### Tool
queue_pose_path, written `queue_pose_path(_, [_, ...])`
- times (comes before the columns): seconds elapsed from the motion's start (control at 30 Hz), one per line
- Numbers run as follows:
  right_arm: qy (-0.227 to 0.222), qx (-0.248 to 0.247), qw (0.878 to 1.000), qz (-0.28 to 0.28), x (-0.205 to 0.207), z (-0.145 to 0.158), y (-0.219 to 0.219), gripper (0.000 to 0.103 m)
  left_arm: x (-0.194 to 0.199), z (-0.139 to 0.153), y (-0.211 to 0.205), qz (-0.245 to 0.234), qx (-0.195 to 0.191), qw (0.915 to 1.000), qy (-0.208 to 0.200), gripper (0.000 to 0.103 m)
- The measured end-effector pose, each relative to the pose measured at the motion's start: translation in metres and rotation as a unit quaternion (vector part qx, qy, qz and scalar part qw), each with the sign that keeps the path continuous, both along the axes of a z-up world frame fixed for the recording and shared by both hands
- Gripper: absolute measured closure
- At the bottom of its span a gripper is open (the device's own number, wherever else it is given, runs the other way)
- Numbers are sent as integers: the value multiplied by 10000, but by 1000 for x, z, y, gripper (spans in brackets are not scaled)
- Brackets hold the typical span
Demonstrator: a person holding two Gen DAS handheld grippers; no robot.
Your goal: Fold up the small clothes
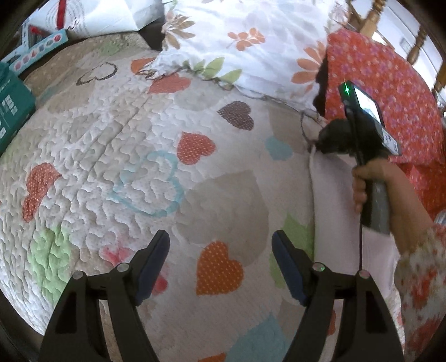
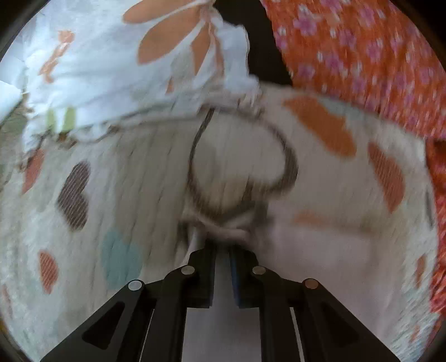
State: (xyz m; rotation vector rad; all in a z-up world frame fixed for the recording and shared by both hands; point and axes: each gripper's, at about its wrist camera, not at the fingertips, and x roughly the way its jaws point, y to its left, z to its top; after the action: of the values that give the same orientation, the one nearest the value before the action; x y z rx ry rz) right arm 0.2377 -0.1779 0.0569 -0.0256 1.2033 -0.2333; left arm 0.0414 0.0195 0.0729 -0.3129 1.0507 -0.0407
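Observation:
A pale pinkish-white garment point(image 1: 334, 200) lies flat at the right side of the heart-patterned quilt point(image 1: 133, 133). A person's hand point(image 1: 362, 181) holds my right gripper point(image 1: 323, 143) over the garment's far end, pointing steeply down. In the blurred right wrist view, the right gripper point(image 2: 223, 252) is shut on a bunched fold of the garment point(image 2: 225, 227), and cloth shows between its pads. My left gripper point(image 1: 220, 236) hangs open above the quilt to the left of the garment, with nothing between its fingers.
A white floral pillow point(image 1: 237, 41) lies at the far edge of the quilt. Orange flowered fabric point(image 1: 390, 83) is heaped to its right. A teal box point(image 1: 14, 111) and a white paper bag point(image 1: 97, 16) sit at the far left. Wooden posts point(image 1: 373, 16) stand behind.

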Motion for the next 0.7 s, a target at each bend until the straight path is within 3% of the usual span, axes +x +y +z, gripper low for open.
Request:
queue_pose_path(0.1, [-362, -679, 9968, -232, 18, 17, -8, 91, 4, -2, 7, 84, -95, 9999, 75, 28])
queue_pose_path(0.17, [-589, -704, 9949, -418, 19, 34, -17, 83, 5, 0, 10, 118, -111, 9999, 55, 28])
queue_pose_path(0.23, [-813, -530, 9940, -512, 10, 52, -26, 60, 4, 2, 12, 135, -125, 9998, 11, 28])
queue_pose_path(0.3, [-915, -574, 9933, -409, -6, 64, -28, 53, 2, 7, 13, 140, -118, 9998, -68, 28])
queue_pose_path(0.5, [-1077, -163, 9937, -260, -103, 85, -38, 52, -11, 25, 4, 23, 47, 9988, -480, 28])
queue_pose_path(0.6, [-1249, 75, 9918, -264, -171, 94, -43, 47, -26, 41, -5, 45, 283, 9948, -981, 27])
queue_pose_path(0.7, [-1431, 271, 9888, -339, -240, 97, -47, 46, -47, 59, -13, 212, 626, 9846, -1619, 2])
